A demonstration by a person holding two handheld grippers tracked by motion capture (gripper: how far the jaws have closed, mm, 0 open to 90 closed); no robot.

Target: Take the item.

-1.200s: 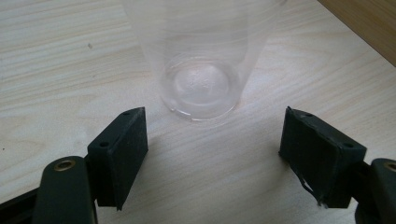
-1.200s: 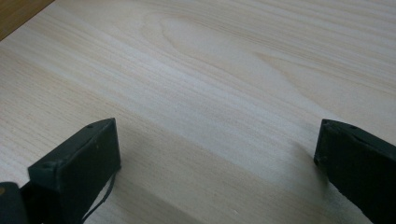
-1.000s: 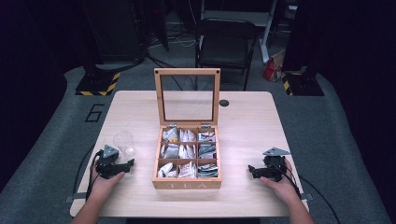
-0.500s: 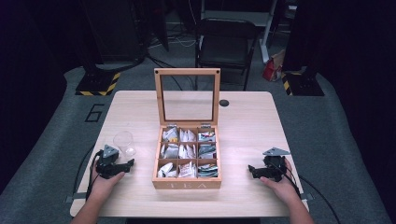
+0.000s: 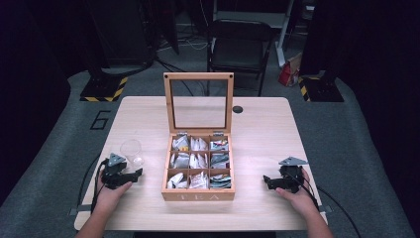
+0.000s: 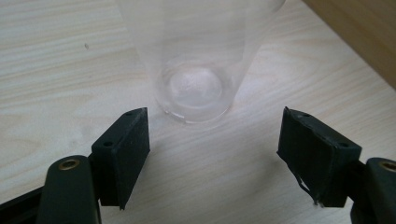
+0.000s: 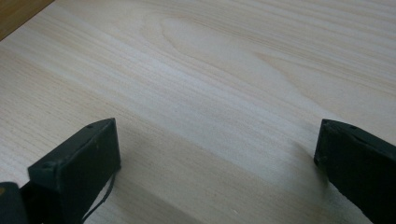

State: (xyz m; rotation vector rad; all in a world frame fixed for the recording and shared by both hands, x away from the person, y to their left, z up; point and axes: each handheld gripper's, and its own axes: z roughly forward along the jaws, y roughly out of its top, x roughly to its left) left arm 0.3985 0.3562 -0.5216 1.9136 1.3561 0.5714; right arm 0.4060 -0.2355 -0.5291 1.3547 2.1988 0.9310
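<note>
Two grippers rest low on the pale wooden bench [image 5: 257, 124], one at each side of a wooden tea box [image 5: 199, 168]. The left gripper [image 5: 130, 176] sits near the front left edge with its jaws spread wide apart, holding nothing; just beyond them stands a clear plastic cup [image 5: 131, 152], upright and apart from both jaws. In the left gripper view the cup's [image 6: 198, 60] round base sits on the wood a little ahead of the gap. The right gripper [image 5: 270, 182] lies near the front right edge, well apart from the box, its jaws likewise wide apart over bare wood.

The box stands mid-bench with its glass-paned lid [image 5: 198, 103] raised upright at the back. Nine compartments hold paper tea sachets [image 5: 198, 161], whose print is too small to read. On the box's front wall the letters "TEA" [image 5: 198, 197] show faintly. On the grey floor to the left of the bench a large "6" [image 5: 100, 119] is marked.
</note>
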